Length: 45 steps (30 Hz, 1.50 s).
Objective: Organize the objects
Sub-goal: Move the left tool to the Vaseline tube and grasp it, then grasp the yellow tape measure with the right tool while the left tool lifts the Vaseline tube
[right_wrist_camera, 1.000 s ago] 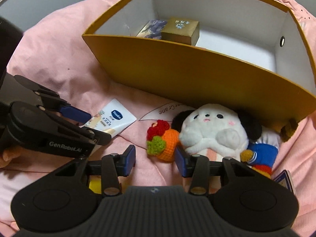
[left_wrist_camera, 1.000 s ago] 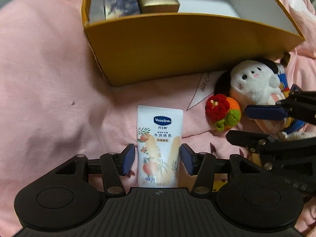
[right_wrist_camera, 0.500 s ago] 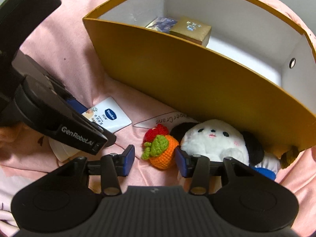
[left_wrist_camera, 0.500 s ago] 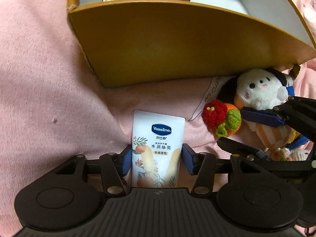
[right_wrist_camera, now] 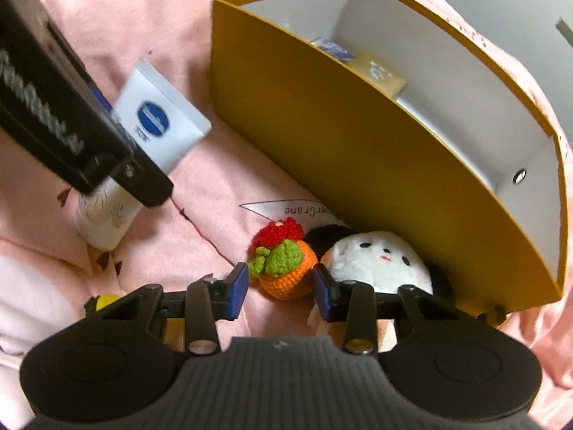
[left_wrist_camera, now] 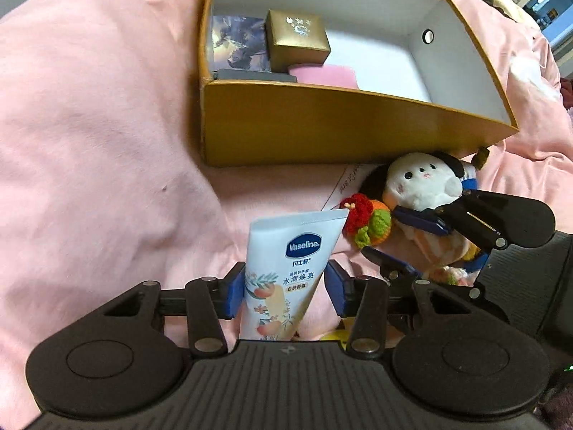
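My left gripper (left_wrist_camera: pixel 283 292) is shut on a white Vaseline tube (left_wrist_camera: pixel 286 272) and holds it lifted above the pink blanket; the tube also shows in the right wrist view (right_wrist_camera: pixel 161 122). My right gripper (right_wrist_camera: pixel 281 288) is open, its blue pads either side of an orange crocheted toy with a red top (right_wrist_camera: pixel 283 268), not closed on it. A white plush with black ears (right_wrist_camera: pixel 376 261) lies right beside it. The yellow box (left_wrist_camera: pixel 322 132) stands open behind them, holding a gold box (left_wrist_camera: pixel 297 41), a dark picture card (left_wrist_camera: pixel 236 41) and a pink item (left_wrist_camera: pixel 322 75).
A pink blanket (left_wrist_camera: pixel 89 125) covers everything. A paper tag (right_wrist_camera: pixel 286 209) lies before the box wall. A second white tube (right_wrist_camera: pixel 107 218) and a small yellow object (right_wrist_camera: pixel 105 301) lie at the left in the right wrist view.
My left gripper has lifted the Vaseline tube off the blanket and tilted it toward the box. My right gripper has moved in around the crocheted toy.
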### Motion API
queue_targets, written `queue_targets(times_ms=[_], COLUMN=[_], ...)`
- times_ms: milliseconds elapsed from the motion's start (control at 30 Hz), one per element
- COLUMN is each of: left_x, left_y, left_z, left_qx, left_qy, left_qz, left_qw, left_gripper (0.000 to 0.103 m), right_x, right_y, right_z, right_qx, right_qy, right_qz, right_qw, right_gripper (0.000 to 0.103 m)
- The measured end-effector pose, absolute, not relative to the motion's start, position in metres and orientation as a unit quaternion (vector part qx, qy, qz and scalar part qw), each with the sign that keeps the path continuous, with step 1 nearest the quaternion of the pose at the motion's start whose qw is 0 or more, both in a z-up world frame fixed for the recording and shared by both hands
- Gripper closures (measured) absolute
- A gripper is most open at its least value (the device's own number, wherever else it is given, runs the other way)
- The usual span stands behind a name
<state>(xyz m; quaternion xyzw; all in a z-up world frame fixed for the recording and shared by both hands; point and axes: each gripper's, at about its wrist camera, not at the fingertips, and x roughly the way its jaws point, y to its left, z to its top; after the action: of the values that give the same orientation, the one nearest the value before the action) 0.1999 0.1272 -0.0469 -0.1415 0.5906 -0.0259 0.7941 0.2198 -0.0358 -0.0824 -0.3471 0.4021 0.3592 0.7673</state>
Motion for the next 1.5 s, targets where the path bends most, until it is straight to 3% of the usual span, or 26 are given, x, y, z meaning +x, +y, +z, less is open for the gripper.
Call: queue_targets(times_ms=[167,267,300,533,700,900,1067,1333,1500], left_x=[0.191,0.187,0.185,0.172,0.165,0.158,0.156,0.153,0.153], left_y=[0.13,0.129,0.129,0.131,0.125,0.127,0.128,0.128,0.126], left_z=[-0.037,-0.033,-0.033,-0.026,-0.031,-0.027,-0.022,-0.023,-0.023], left_qx=[-0.152,-0.144,-0.141,-0.143,-0.106,-0.109,-0.113,-0.114,-0.11], left_qy=[0.585,0.585,0.585,0.578,0.592,0.575,0.564,0.562,0.564], left_qz=[-0.02,-0.017,-0.015,0.0,0.016,0.024,0.03,0.032,0.03], left_qw=[0.796,0.798,0.798,0.803,0.798,0.81,0.818,0.819,0.818], left_gripper=[0.052,0.078,0.08,0.081,0.081,0.083,0.084,0.084,0.084], right_x=[0.217,0.218,0.218,0.213,0.219,0.202,0.201,0.233,0.232], right_y=[-0.04,-0.043,-0.041,-0.053,-0.072,-0.068,-0.062,-0.074,-0.064], right_z=[-0.078,-0.076,-0.075,-0.068,-0.06,-0.07,-0.083,-0.102,-0.111], right_qx=[-0.345,-0.334,-0.333,-0.315,-0.214,-0.198,-0.188,-0.051,-0.066], right_qy=[0.402,0.408,0.408,0.414,0.481,0.502,0.53,0.629,0.643], right_qz=[0.363,0.365,0.365,0.379,0.455,0.494,0.49,0.452,0.433], right_qw=[0.766,0.768,0.768,0.765,0.718,0.682,0.666,0.63,0.629], right_gripper=[0.062,0.062,0.062,0.061,0.06,0.055,0.055,0.048,0.047])
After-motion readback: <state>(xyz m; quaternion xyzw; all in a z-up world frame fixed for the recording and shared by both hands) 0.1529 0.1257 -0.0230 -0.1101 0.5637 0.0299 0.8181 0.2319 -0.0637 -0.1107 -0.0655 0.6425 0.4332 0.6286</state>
